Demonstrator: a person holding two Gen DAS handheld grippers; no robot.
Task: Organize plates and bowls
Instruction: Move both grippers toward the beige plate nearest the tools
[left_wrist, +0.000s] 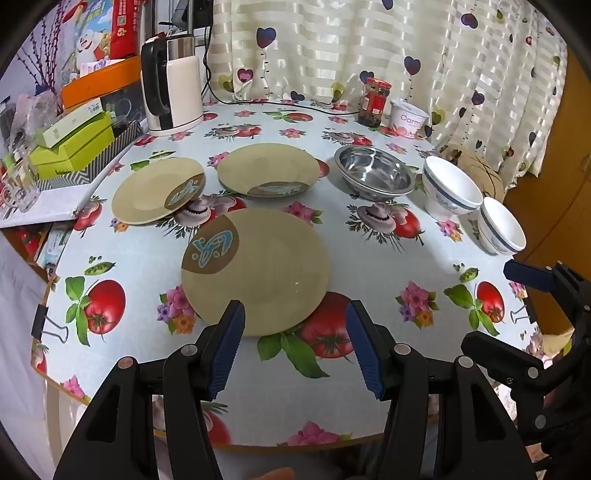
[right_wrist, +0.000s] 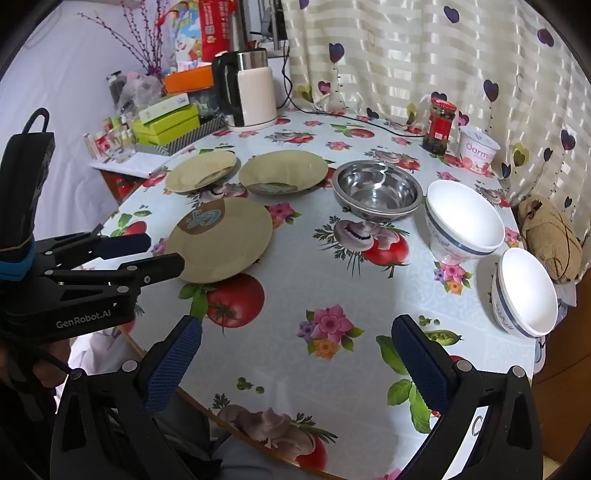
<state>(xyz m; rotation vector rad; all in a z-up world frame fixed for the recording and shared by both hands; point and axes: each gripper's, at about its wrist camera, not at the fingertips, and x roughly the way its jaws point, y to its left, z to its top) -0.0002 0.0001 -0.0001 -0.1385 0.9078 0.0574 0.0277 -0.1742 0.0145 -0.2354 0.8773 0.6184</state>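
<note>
I see my left gripper (left_wrist: 295, 345) fingers spread wide and empty over the nearest plate (left_wrist: 258, 271), which lies flat on the worktop (left_wrist: 369, 266), its brown emblem toward far left. My right gripper (right_wrist: 295, 369) gapes empty too.

Three tan plates lie apart on the flowered worktop (left_wrist: 369, 266); the nearest plate (left_wrist: 258, 269) sits just beyond the left gripper (left_wrist: 295, 347), whose blue fingers (left_wrist: 227, 350) stand wide, holding nothing. A steel bowl (left_wrist: 375, 177) and two white bowls (left_wrist: 452, 192) stand to the right.
</note>
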